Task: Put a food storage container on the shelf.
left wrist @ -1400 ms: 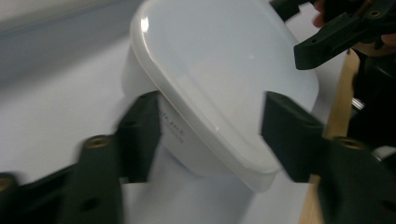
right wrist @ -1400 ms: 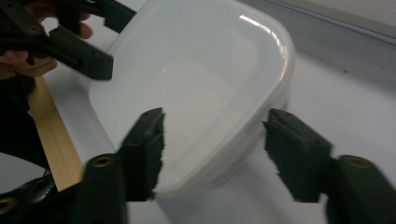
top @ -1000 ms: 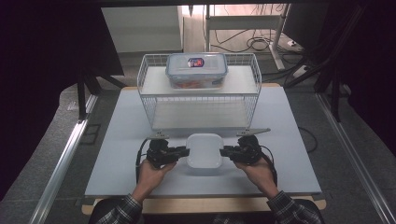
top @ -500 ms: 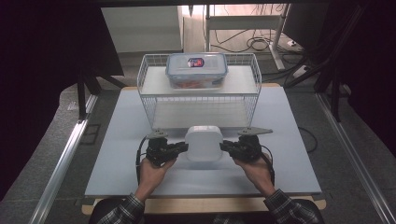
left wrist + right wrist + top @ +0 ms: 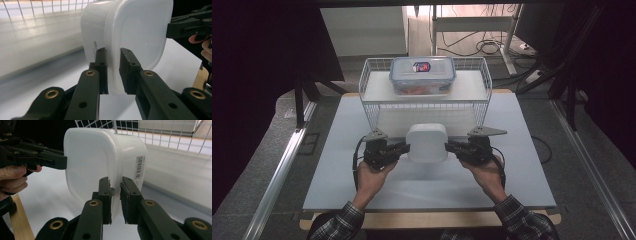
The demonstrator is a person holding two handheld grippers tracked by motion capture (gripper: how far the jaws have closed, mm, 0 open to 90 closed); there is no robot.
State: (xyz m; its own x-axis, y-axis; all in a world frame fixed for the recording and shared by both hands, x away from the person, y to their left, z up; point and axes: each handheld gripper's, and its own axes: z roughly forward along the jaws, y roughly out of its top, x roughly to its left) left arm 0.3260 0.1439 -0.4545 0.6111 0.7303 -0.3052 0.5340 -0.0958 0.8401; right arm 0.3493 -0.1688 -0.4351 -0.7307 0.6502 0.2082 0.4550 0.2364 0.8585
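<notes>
The desk (image 5: 362, 185) is a pale board, and at its far side stands a white wire rack (image 5: 372, 107) with a shelf on top. On that shelf sits a clear lidded food box (image 5: 422, 75) with a blue-edged lid and something orange inside. Below and in front of the rack, a white plastic tub (image 5: 427, 142) hangs between the two hands, apparently off the desk, just in front of the rack's lower opening.

The left tool (image 5: 402, 148) is clamped on the tub's rim at its left side; the left gripper view shows the two black jaws pinching the thin translucent lip of the tub (image 5: 135, 37) between them. The right tool (image 5: 453, 146) does the same on the opposite edge, its jaws closed on the rim with the tub's wall (image 5: 95, 157) rising ahead and a barcode label (image 5: 138, 167) on the side that faces the rack.

The step in hand looks like carrying the tub with both tools toward the rack, either under the shelf or up onto it beside the food box. The next move probably calls for both hands to travel together at an even height so the tub stays level and the thin lip does not slip or twist out of either grip, and for the tub to clear the rack's front wires before it is set down.
</notes>
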